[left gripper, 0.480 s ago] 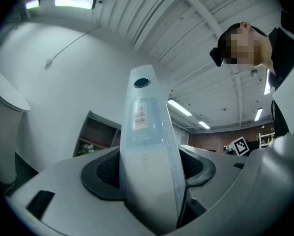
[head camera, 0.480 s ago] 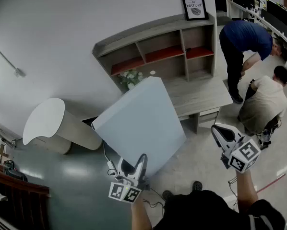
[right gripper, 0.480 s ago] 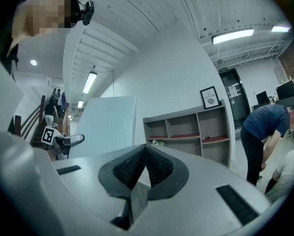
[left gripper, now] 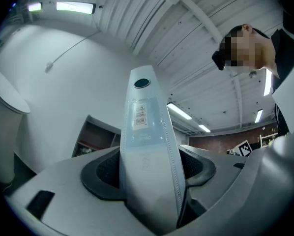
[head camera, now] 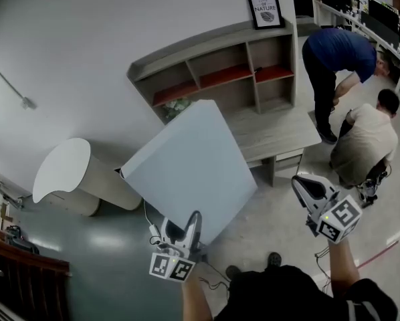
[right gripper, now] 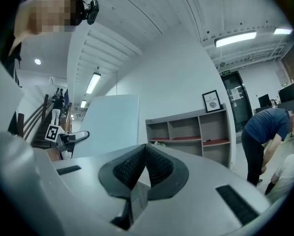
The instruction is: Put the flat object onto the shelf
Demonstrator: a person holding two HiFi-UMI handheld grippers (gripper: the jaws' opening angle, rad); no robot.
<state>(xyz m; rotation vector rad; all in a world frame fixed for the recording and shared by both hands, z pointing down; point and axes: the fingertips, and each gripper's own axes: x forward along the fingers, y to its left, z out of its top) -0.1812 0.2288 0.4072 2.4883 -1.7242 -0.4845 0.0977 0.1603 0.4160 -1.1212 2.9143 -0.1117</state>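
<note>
- The shelf unit (head camera: pixel 213 72) is ahead, beyond the board.
- The flat board (head camera: pixel 190 169) hangs tilted in the air before the shelf; I would level it first.
- The left gripper (head camera: pixel 184 227) is clamped on its lower edge; keep this firm.
- The right gripper (head camera: pixel 307 187) is closed and empty.

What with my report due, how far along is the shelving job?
Done: the flat panel is picked up. In hand: the left gripper clamps its lower edge, tilted before the shelf. Left: setting it on the shelf; the right gripper is shut, empty.
</note>
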